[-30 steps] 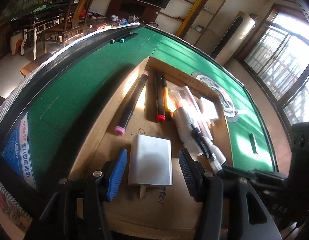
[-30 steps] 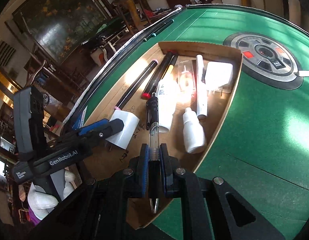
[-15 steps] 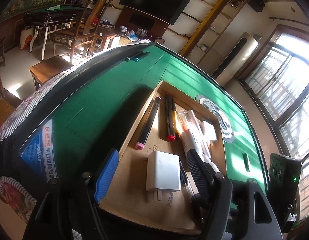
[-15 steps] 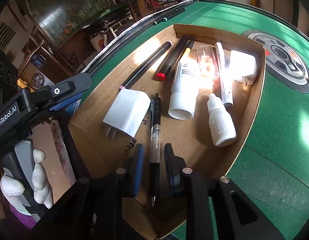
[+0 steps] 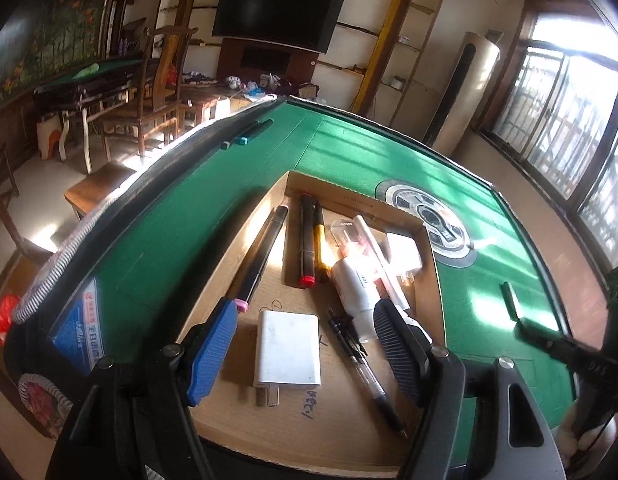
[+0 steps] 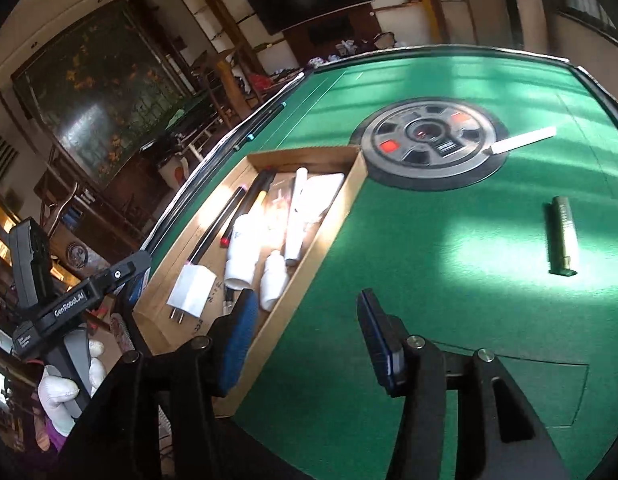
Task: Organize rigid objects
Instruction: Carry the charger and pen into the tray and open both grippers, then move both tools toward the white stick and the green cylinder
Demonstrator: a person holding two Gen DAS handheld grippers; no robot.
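Olive lighter (image 6: 562,236) — long axis perhaps toward camera.

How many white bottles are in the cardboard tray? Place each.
2. The large bottle lies mid-tray beside the red-capped marker; the small dropper bottle lies right of it, by the tray wall. Clutter may hide more.

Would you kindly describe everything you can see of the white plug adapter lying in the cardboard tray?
The white plug adapter is a flat, rounded-corner block of smooth, matte-looking plastic, lying on its broad face on the floor of the cardboard tray. Two metal prongs stick out of its near end, pointing toward the tray's near edge, beside some handwritten marks. It sits between a pink-capped marker and a clear ballpoint pen, touching neither as far as can be seen. The left gripper is open around it, pads clear.
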